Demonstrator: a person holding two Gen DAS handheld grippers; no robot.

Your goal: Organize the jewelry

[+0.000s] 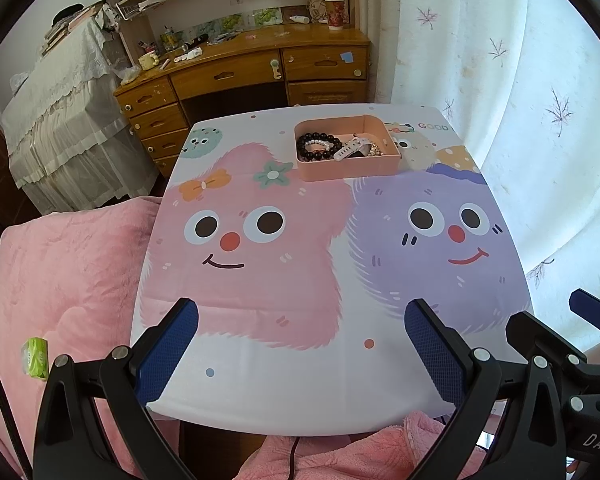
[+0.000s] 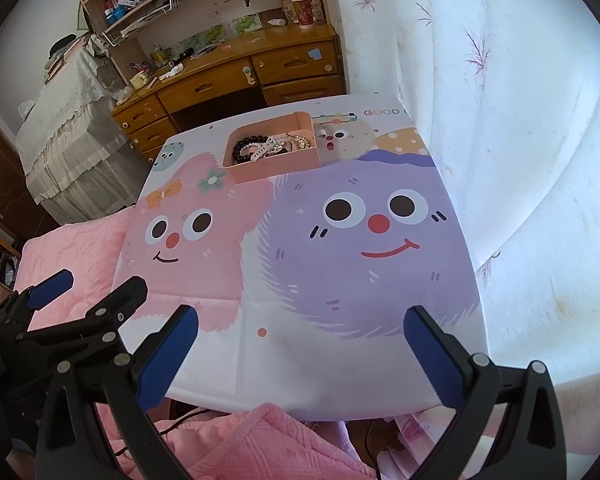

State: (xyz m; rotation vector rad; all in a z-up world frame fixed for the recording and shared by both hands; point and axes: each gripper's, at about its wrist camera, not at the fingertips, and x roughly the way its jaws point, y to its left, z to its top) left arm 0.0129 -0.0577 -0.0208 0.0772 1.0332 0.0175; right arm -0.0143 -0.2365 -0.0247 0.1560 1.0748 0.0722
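A pink box stands at the far side of the cartoon-printed table. Inside lie a black bead bracelet, a pearl bracelet, a white watch and gold pieces. My left gripper hovers open over the near table edge, nothing between its blue pads. My right gripper is open and empty too, beside the left one; its fingers show at the lower right of the left view.
A wooden desk with drawers and cluttered shelves stands behind the table. A pink blanket lies left of the table and below its near edge. A white curtain hangs at the right. A lace-covered piece stands far left.
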